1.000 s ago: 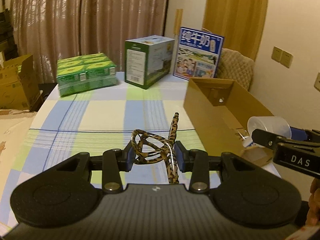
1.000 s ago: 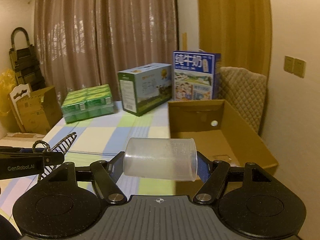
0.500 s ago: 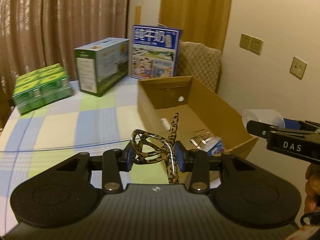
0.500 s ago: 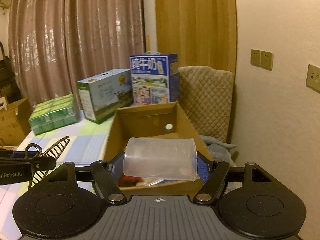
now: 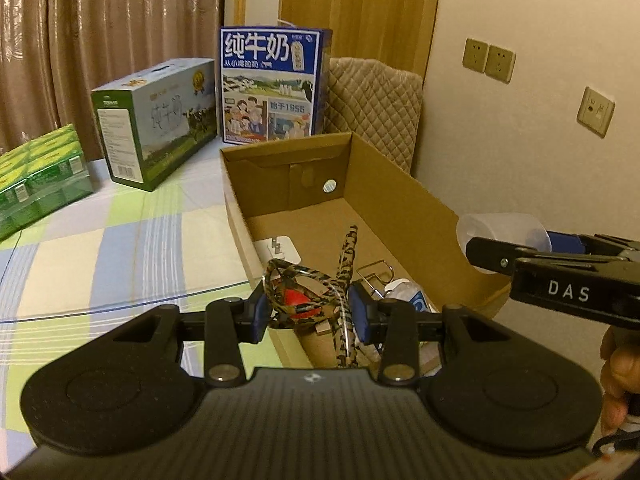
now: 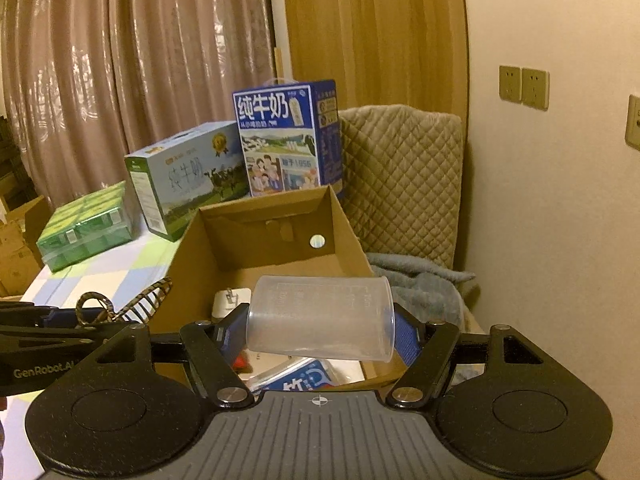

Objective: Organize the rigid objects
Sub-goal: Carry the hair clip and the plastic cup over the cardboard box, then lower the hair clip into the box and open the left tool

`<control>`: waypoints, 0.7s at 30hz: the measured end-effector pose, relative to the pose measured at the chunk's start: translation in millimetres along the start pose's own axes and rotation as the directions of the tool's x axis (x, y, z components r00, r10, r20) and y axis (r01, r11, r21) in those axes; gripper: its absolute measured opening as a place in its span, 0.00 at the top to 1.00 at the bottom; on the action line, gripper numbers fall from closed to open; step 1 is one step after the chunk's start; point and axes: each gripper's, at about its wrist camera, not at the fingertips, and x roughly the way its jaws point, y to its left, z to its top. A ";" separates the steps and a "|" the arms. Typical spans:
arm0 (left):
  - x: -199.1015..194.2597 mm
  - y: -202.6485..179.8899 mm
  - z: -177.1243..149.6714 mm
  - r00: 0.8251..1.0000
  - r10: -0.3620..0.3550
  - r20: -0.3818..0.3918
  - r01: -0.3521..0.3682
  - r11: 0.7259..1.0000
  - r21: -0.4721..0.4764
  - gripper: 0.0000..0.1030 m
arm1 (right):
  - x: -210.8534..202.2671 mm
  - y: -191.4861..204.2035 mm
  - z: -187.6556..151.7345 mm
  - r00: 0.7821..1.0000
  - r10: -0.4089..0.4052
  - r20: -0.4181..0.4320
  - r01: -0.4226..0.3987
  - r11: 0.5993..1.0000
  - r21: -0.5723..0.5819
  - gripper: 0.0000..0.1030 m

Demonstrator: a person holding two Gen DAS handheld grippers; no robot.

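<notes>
My left gripper (image 5: 310,312) is shut on a leopard-print hair claw clip (image 5: 340,276), held over the near end of an open cardboard box (image 5: 400,184). My right gripper (image 6: 320,332) is shut on a clear plastic measuring cup (image 6: 320,316) lying sideways between its pads, also over the box's (image 6: 340,216) near end. In the left wrist view the right gripper (image 5: 520,248) and the cup (image 5: 500,226) show beyond the box's right wall. Inside the box lie a white plug adapter (image 5: 280,250), a wire clip (image 5: 374,270), a small bottle (image 5: 404,290) and a red item (image 5: 298,300).
On the checked tablecloth (image 5: 120,248) stand a blue milk carton box (image 5: 272,84), a green-white milk box (image 5: 156,120) and a green drink pack (image 5: 36,176). A quilted chair back (image 6: 400,176) with a grey cloth (image 6: 424,284) is right of the box. A wall with sockets (image 5: 488,58) lies further right.
Both grippers have swept right from over the tablecloth to above the cardboard box, each still holding its object. The box's contents have come into view.
</notes>
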 end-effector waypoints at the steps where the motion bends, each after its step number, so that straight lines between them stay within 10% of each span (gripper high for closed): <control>1: 3.2 -1.5 0.1 1.000 -0.001 -0.003 0.001 1.000 0.007 0.66 | 2.6 -0.4 -0.6 1.000 0.001 -0.003 -0.001 1.000 0.004 0.33; 21: 39.6 -11.1 3.2 0.999 -0.017 -0.046 0.018 0.999 0.031 0.65 | 22.4 -15.1 -1.6 1.000 0.013 -0.023 -0.012 0.999 0.040 0.33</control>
